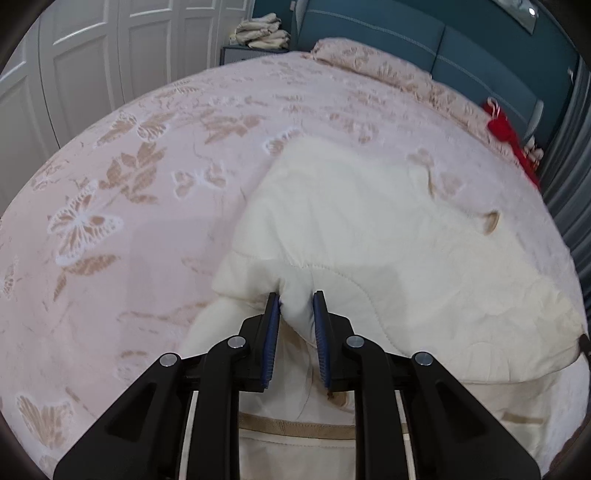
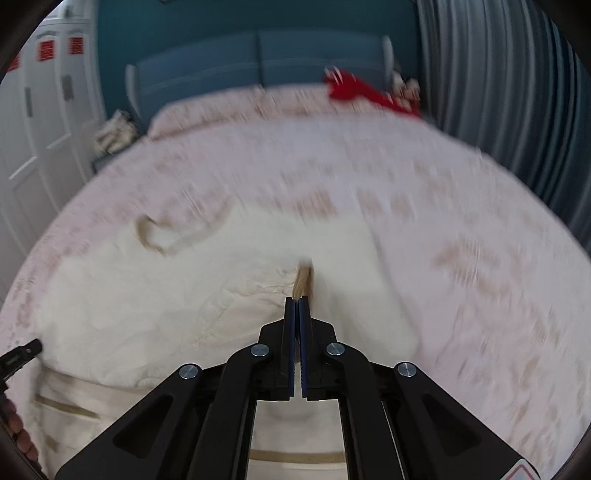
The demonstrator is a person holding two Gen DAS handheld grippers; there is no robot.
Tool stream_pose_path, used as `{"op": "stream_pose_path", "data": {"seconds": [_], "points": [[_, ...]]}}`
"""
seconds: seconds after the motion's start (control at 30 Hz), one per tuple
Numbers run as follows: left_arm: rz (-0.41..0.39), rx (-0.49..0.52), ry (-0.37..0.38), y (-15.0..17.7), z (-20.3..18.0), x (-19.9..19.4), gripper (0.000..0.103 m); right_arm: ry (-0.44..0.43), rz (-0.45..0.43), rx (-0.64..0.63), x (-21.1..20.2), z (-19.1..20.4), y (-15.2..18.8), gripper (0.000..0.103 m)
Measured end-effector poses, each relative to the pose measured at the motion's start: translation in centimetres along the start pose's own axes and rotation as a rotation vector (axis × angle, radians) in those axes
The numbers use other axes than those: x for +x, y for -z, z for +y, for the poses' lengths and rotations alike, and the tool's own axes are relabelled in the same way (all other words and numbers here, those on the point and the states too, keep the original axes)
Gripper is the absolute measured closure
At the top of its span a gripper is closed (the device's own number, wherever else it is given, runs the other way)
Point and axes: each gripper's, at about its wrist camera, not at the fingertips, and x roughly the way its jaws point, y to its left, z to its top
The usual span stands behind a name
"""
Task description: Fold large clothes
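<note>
— On the pink bedspread (image 1: pixel 155 206) with its butterfly and leaf pattern, we see the cream padded garment (image 1: pixel 369 229) spread across the near right part of the bed. From the left wrist view, the left gripper (image 1: pixel 297 299) has closed down to a narrow gap, and a thick fold of the cream fabric is pinched between its blue pads.

— From the right wrist view we see the same garment (image 2: pixel 155 295) lying near and to the left. The right gripper (image 2: pixel 298 300) has its pads pressed fully together on a tan trim strip (image 2: pixel 303 280) at the garment's edge. This view is blurred, so the bedspread's pattern smears.

— The left view gives us things sharper: the quilting seams, a tan loop (image 1: pixel 491 223) on the garment's right side, a tan band near the bottom edge.

— Ours shows a curved tan loop (image 2: pixel 173 236) on the far left of the garment, and the tip of the other tool at the near left edge.

— We both see the blue headboard (image 1: pixel 461 59) at the far end and a red cloth (image 1: pixel 508 129) at the far right, beside the grey curtain (image 2: pixel 498 92).

— White wardrobe doors (image 1: pixel 92 59) stand on the left; a pile of pale folded cloth (image 1: pixel 262 31) sits at the far side.
</note>
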Motion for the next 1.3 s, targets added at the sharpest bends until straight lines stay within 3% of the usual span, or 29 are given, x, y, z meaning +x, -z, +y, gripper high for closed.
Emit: {"op": "stream_pose_path", "data": {"seconds": [0.23, 0.83, 0.97, 1.03, 1.13, 1.2, 1.3], "points": [[-0.021, 0.090, -0.054, 1.3, -0.8, 1.3, 0.085, 0.021, 0.070, -0.025, 3.1, 0.1, 3.3, 0.101], [-0.070, 0.163, -0.110, 3.2, -1.5, 2.9, 0.081, -0.015, 0.094, -0.006, 5.1, -0.5, 5.0, 0.100], [-0.072, 0.140, -0.089, 3.0, -0.9, 2.3, 0.079, -0.021, 0.103, 0.025, 3.6, -0.8, 4.0, 0.098], [-0.067, 0.117, -0.081, 2.8, -0.3, 1.2, 0.072, -0.044, 0.046, 0.069, 0.6, -1.2, 3.5, 0.095], [-0.128, 0.102, -0.100, 2.5, 0.8, -2.7, 0.072, -0.101, -0.011, 0.080, -2.4, -0.6, 3.0, 0.095], [-0.162, 0.100, -0.109, 2.1, 0.8, -4.0, 0.072, -0.148, 0.010, 0.062, -2.3, 0.7, 2.9, 0.096], [-0.130, 0.095, -0.081, 1.1, -0.2, -3.6, 0.072, -0.181, 0.055, 0.006, -1.1, 3.2, 3.5, 0.097]]}}
